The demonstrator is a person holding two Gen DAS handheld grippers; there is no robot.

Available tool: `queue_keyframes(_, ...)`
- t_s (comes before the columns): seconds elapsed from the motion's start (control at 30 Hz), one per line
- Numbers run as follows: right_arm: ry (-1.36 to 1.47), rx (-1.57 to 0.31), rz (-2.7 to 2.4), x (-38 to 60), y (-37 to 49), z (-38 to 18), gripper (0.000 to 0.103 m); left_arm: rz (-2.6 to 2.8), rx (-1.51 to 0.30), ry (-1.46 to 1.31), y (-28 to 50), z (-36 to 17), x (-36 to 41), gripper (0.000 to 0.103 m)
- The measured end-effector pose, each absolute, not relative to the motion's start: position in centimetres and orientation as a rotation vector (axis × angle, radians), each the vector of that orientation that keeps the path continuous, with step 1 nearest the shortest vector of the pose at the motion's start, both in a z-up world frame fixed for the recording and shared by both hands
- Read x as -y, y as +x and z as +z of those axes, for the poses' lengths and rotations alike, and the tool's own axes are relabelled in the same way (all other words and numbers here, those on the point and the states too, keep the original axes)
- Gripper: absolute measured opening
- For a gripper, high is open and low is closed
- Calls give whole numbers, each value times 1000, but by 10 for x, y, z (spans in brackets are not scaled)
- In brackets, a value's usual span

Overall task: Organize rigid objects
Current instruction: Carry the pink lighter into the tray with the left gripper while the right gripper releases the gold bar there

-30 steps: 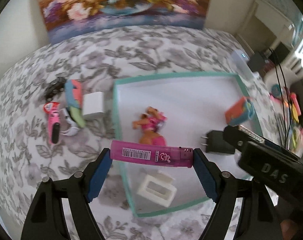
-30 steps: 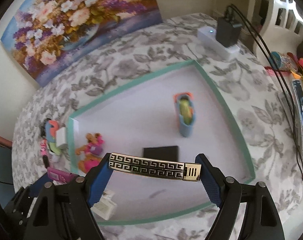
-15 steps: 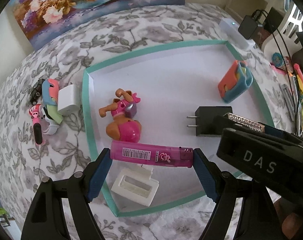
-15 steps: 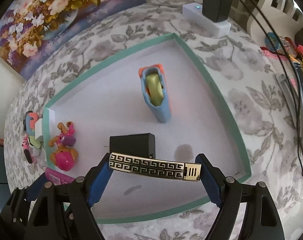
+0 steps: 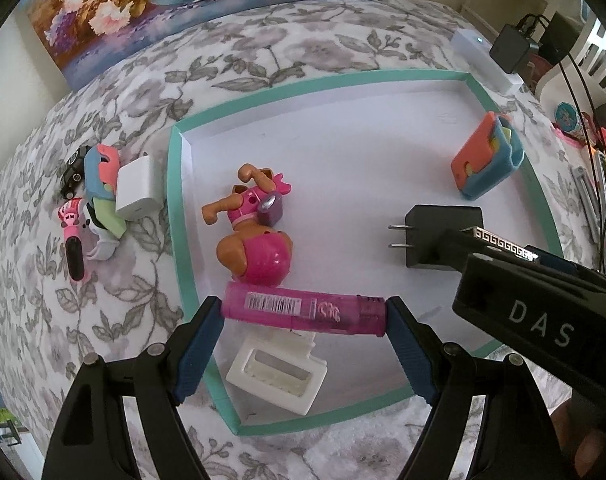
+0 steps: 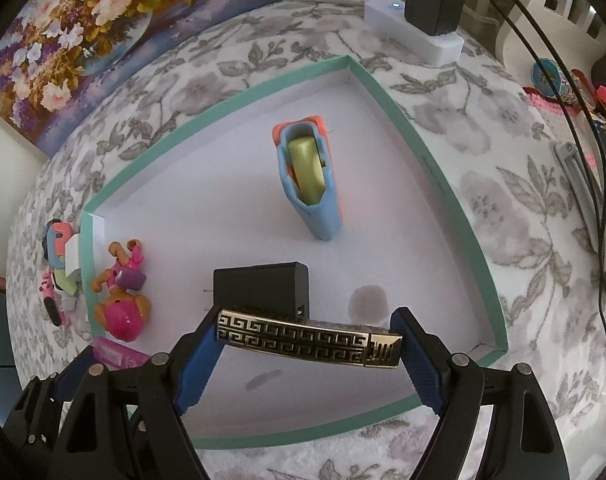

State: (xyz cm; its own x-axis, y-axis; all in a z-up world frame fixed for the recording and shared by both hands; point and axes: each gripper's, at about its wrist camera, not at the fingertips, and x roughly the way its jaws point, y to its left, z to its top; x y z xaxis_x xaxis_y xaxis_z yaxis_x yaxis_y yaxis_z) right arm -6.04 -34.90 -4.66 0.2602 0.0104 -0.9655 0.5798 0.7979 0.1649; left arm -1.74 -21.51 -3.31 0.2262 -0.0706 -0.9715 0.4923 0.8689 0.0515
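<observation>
Nearest, left gripper (image 5: 305,316) clamped endwise on one pink lighter (image 5: 303,314), right gripper (image 6: 309,340) likewise on one gold-patterned lighter (image 6: 309,338). Beneath, one teal-rimmed tray (image 6: 435,176) holding four things: white frame (image 5: 277,374), toy pup (image 5: 255,248), black charger (image 6: 263,288), blue-orange holder (image 6: 309,178). Beyond, one white power strip (image 6: 413,34).

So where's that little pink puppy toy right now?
The puppy toy lies inside the teal-rimmed tray, near its left wall in the left wrist view, just beyond the pink lighter held in the left tongs.
</observation>
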Motion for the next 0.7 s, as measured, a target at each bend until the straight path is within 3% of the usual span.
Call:
queue_keyframes(0.2,547,-1254,-420,349,-60,-45,93,-397,-1292,382,-16,-32,214,85)
queue_keyframes(0.7,555,-1136,-421,350,-64,-13,95,-364,-1249,313,-8,-11,198,88)
